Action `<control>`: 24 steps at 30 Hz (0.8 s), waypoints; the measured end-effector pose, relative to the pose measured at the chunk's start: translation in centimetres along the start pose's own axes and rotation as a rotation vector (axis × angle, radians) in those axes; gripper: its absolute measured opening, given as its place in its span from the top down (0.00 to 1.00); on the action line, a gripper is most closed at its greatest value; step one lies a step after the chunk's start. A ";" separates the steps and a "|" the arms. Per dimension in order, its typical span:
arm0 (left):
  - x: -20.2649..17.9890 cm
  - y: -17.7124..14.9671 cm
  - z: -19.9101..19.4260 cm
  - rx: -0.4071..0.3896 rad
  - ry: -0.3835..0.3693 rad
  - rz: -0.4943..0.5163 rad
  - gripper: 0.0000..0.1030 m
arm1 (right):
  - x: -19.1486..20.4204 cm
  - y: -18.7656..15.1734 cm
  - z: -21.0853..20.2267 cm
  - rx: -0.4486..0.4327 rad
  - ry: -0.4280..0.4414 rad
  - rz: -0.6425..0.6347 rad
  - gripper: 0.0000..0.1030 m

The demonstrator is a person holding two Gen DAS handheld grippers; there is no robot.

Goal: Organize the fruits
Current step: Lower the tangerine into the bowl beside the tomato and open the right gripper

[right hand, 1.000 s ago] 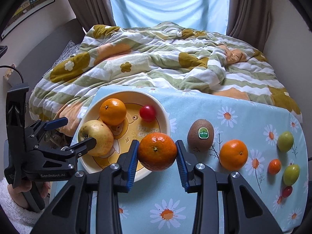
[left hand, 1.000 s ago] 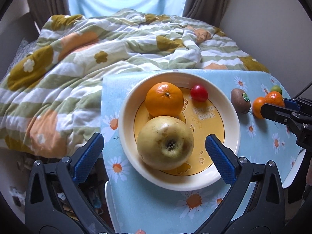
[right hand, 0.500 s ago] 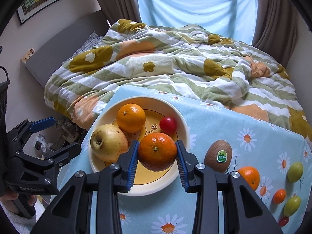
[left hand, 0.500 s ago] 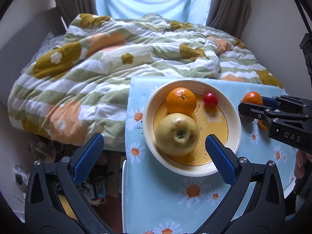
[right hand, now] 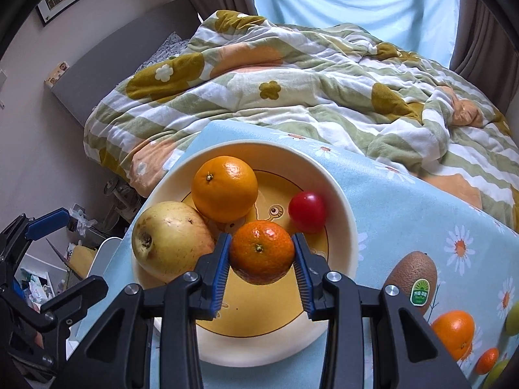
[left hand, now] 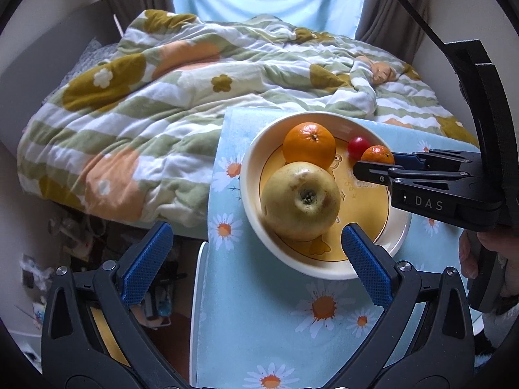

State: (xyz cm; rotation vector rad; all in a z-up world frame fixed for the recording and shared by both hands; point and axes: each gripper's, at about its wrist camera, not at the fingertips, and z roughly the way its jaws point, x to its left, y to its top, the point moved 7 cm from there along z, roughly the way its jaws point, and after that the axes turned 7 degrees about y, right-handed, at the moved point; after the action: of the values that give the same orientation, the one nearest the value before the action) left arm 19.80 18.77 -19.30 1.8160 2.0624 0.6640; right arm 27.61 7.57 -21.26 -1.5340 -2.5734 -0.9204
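Here the right gripper (right hand: 261, 257) pinches a small mandarin (right hand: 261, 252) between its two blue pads, one pad pressed on each side of the fruit, and holds it over the inside of the cream bowl (right hand: 340, 201). Whether the mandarin touches the yellow bottom of the bowl, I cannot tell. The mandarin is dark orange, round and a little flat, with a small green-brown stem mark that faces the camera. In the bowl lie already three fruits: a big yellow apple (right hand: 170, 238) on the left side, a bigger orange (right hand: 224, 188) behind it, touching the apple, and a small red cherry tomato (right hand: 307, 206) near the far right wall. The bowl stands on a light blue cloth with daisies (right hand: 405, 201). On this cloth, to the right of the bowl, lie a kiwi with a green sticker (right hand: 412, 274), then another orange (right hand: 452, 332) and a smaller mandarin (right hand: 486, 360) near the edge of the view. The left gripper (left hand: 256, 262) hangs near the front rim of the bowl with its jaws spread wide and nothing between them. Behind the cloth is a bed with a flowered quilt (left hand: 194, 97).
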 end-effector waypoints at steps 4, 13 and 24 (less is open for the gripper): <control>-0.1 -0.3 0.0 0.006 0.002 -0.004 0.00 | 0.3 0.0 0.4 -0.003 -0.008 -0.039 0.62; 0.0 -0.8 -0.3 0.010 0.001 -0.005 0.00 | 1.1 0.1 -1.2 -0.055 -0.031 -0.099 0.11; -0.1 -0.1 -2.5 -0.027 -0.016 0.016 0.00 | 1.2 0.0 -3.0 -0.067 -0.058 -0.059 0.02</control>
State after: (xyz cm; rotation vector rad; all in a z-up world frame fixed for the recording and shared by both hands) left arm 18.44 18.29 -17.22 1.8187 2.0204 0.6759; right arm 26.10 7.10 -18.44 -1.5299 -2.6679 -0.9919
